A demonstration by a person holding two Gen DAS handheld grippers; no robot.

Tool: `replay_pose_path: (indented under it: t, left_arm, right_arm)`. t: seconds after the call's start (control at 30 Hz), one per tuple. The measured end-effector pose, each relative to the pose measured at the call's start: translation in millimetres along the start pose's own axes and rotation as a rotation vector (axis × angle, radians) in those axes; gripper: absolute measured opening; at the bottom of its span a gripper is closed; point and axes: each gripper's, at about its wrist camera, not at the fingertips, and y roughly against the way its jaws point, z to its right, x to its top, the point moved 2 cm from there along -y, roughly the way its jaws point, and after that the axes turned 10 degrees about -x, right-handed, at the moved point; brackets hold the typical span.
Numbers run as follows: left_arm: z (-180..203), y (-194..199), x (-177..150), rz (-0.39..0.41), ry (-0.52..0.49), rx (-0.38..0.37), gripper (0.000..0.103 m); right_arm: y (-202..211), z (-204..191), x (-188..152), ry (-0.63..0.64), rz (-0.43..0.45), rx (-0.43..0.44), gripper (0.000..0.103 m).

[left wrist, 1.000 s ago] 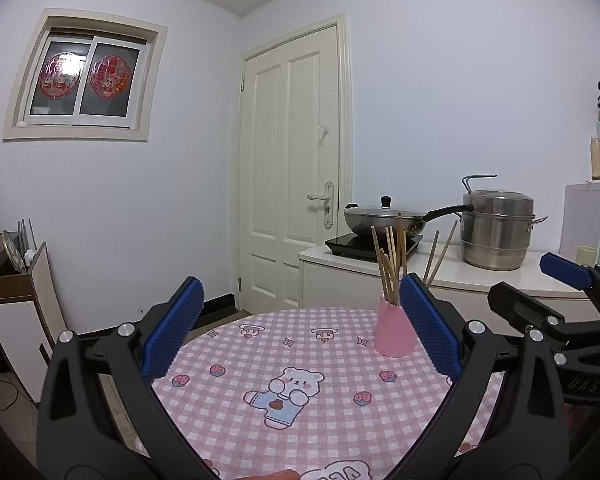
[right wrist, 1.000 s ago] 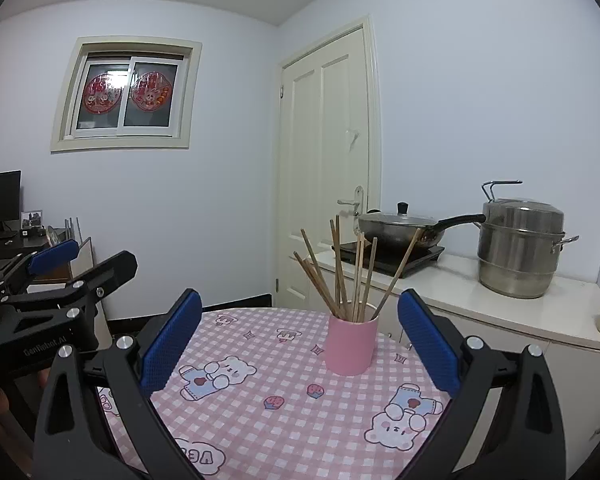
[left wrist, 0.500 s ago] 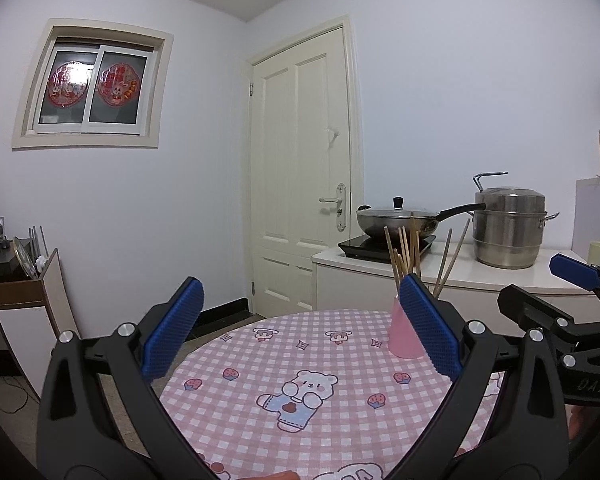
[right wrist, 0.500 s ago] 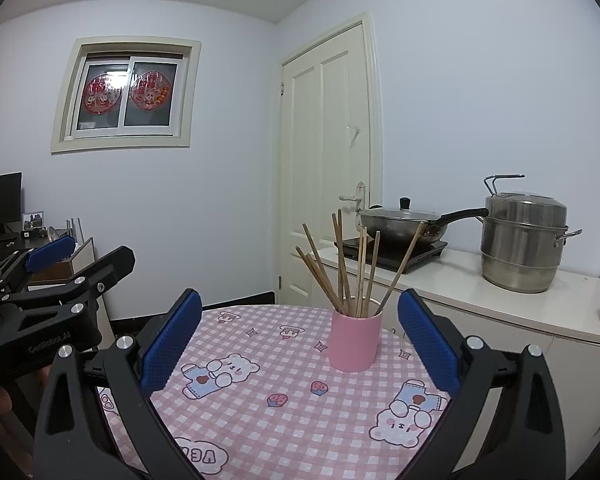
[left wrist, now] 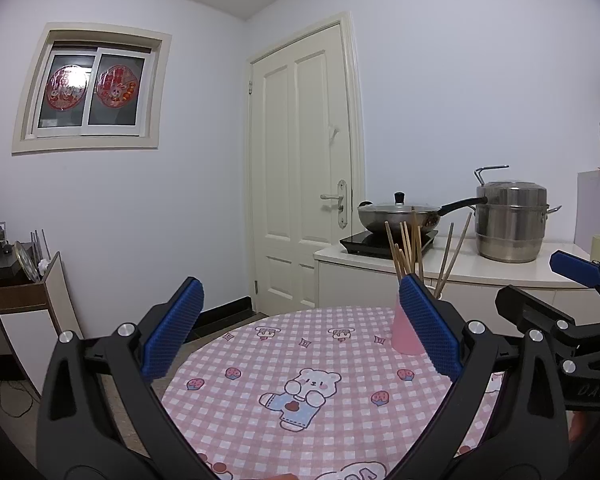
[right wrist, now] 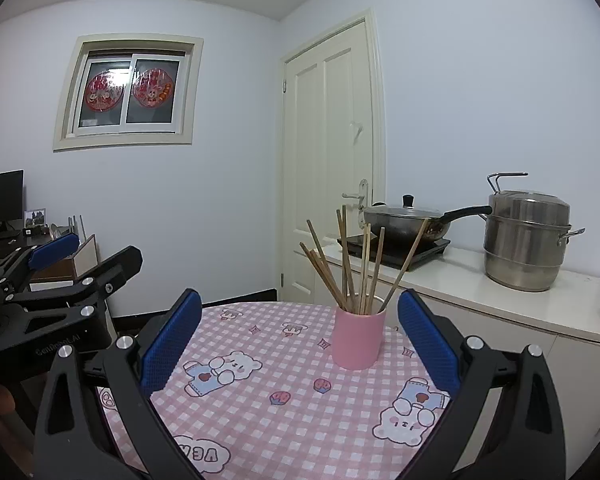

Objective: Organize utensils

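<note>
A pink cup (right wrist: 358,338) stands upright on the far side of a round table with a pink checked bear-print cloth (right wrist: 284,396). Several wooden chopsticks (right wrist: 352,268) stand fanned out in it. In the left wrist view the cup (left wrist: 405,336) is partly hidden behind my left gripper's right finger, with the chopsticks (left wrist: 410,246) above. My left gripper (left wrist: 300,332) is open and empty, held above the table. My right gripper (right wrist: 300,332) is open and empty, a little short of the cup. Each gripper shows at the edge of the other's view.
A white counter (right wrist: 480,288) runs behind the table with a lidded wok (right wrist: 404,222) on an induction hob and a steel steamer pot (right wrist: 526,244). A closed cream door (left wrist: 300,168) stands behind. A low shelf with clutter (left wrist: 16,276) is at the left.
Both grippers have drawn back and risen a little, so the table and cup sit lower and farther away. The left view has swung left. Both jaws stayed open.
</note>
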Motion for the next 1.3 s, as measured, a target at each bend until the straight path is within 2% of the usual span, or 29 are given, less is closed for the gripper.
replay_pose_path:
  t: [0.5, 1.3]
  left_arm:
    - [1, -11, -7, -0.055, -0.001, -0.006, 0.097]
    - [2, -14, -9, -0.074, 0.008, -0.013, 0.096]
  right_arm:
    - [0, -2, -5, -0.002, -0.019, -0.006, 0.095]
    - [0, -3, -8, 0.002, -0.037, -0.008, 0.095]
